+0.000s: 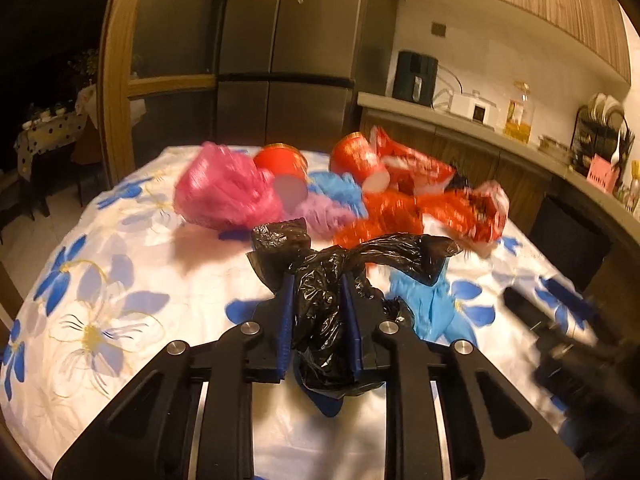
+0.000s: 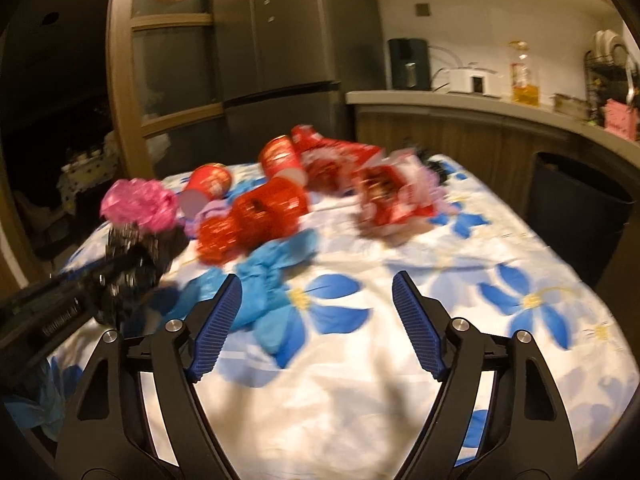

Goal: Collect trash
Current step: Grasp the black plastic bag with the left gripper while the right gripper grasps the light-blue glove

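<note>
Jaws of left gripper pinching crumpled black bag; right gripper spread over blue wrapper. Best kept clamped firmly while shaking open.

Black linkage arms, silver pivot screws, ribbed blue fingers.

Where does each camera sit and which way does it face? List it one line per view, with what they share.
Left wrist: sits on the left gripper, looking forward and down along its fingers, shut on a black plastic bag; the right gripper shows at the right.
Right wrist: sits on the right gripper, open over the floral tablecloth; the left gripper shows at the left.
Shared: the pink bag, red wrappers, a blue glove, the fridge.
</note>
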{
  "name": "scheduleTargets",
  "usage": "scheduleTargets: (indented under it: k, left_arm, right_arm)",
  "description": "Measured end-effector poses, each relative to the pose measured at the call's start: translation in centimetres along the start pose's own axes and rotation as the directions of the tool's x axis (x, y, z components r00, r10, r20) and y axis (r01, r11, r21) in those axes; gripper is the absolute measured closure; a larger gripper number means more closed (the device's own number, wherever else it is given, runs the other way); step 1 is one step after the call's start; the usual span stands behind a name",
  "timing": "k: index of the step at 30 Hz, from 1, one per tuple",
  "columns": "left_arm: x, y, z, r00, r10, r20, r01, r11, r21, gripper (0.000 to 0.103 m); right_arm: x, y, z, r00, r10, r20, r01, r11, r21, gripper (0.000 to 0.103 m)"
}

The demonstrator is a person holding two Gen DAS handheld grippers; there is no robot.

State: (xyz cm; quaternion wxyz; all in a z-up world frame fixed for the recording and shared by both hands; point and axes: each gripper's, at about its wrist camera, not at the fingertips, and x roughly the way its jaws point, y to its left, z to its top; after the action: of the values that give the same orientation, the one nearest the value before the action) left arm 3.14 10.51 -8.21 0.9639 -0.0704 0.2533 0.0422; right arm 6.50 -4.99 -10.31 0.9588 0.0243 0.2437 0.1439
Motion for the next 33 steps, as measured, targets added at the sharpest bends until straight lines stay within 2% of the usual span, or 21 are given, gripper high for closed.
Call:
scheduleTargets:
  k: [5,11,13,18,20,24,33]
  left_arm:
    - [-0.3,0.0,0.7,1.0,-0.009,0.019,0.009,1.0,-0.016,0.08]
    - [0.1,-0.2,0.9,1.0,-0.003,0.02,0.003,1.0,0.0,0.08]
    - [0.3,-0.1,0.9,1.0,-0.002,0.016,0.002,1.0,-0.006,0.08]
    - [0.5,-0.1,0.9,1.0,0.005,0.01,-0.005,1.0,-0.009,0.08]
    - [0.6,-0.2,1.0,1.0,0.008,0.007,-0.008,1.0,-0.006,0.08]
    - [0.5,-0.6,1.0,1.0,0.014,0.016,-0.014,1.0,0.007,0.08]
    - [-0.4,-2.9,1.7,0.999,-0.004,0.045,0.002,0.999,0.036,0.08]
  right_arm:
    - [1.9,2.2,-0.4,0.998,0.057,-0.005,-0.057,0.998,-0.028,0.035]
    - [4.8,2.3,-0.9,0.991,0.087,-0.103,-0.086,0.996,0.008,0.049]
    - [5.5,2.1,-1.1,0.986,0.099,-0.134,-0.097,0.995,0.023,0.057]
    - [6.4,1.8,-1.3,0.977,0.134,-0.166,-0.127,0.991,0.049,0.089]
    - [6.1,1.6,-1.3,0.977,0.141,-0.16,-0.133,0.989,0.062,0.095]
    - [4.4,0.7,-0.9,0.983,0.134,-0.124,-0.127,0.99,0.064,0.099]
    - [-0.6,-2.3,0.8,0.996,0.089,-0.022,-0.088,0.995,0.054,0.1]
